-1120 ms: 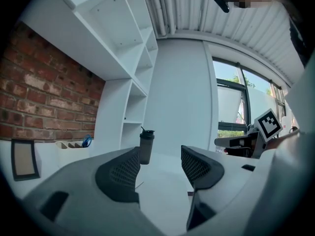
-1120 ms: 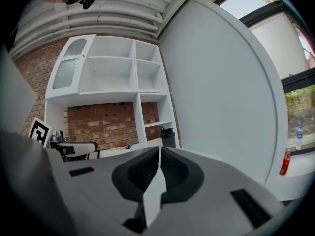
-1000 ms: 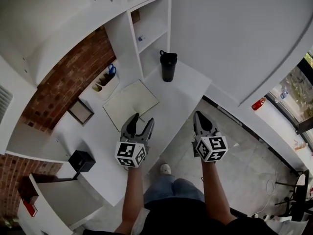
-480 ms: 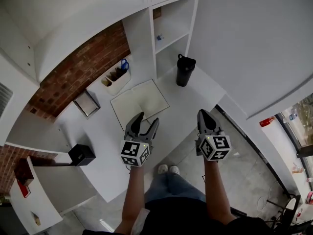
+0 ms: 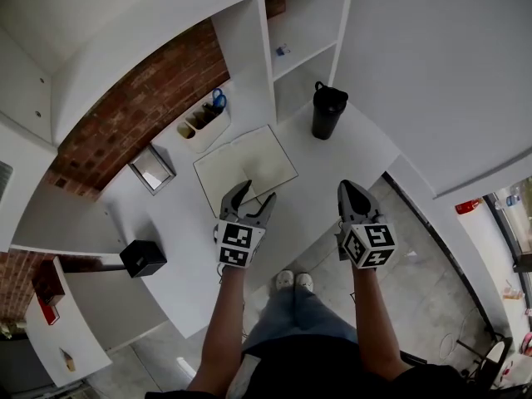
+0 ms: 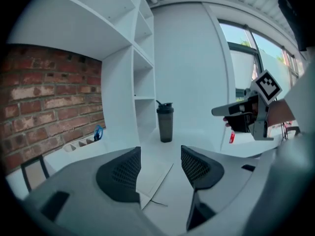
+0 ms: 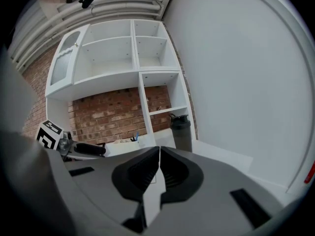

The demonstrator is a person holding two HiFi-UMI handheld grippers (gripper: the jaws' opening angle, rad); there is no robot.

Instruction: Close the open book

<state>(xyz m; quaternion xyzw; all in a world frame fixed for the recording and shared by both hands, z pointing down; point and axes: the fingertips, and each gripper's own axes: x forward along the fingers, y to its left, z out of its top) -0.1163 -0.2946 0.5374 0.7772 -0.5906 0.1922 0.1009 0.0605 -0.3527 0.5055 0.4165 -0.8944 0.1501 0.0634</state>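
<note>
Hovering just at the near edge of the open book (image 5: pixel 245 166), the left gripper (image 5: pixel 256 194) has its jaws spread wide, nothing gripped. The book lies flat on the white desk (image 5: pixel 179 248), pages up. The right gripper (image 5: pixel 349 191) hangs past the desk's edge, jaws pressed together, empty.
</note>
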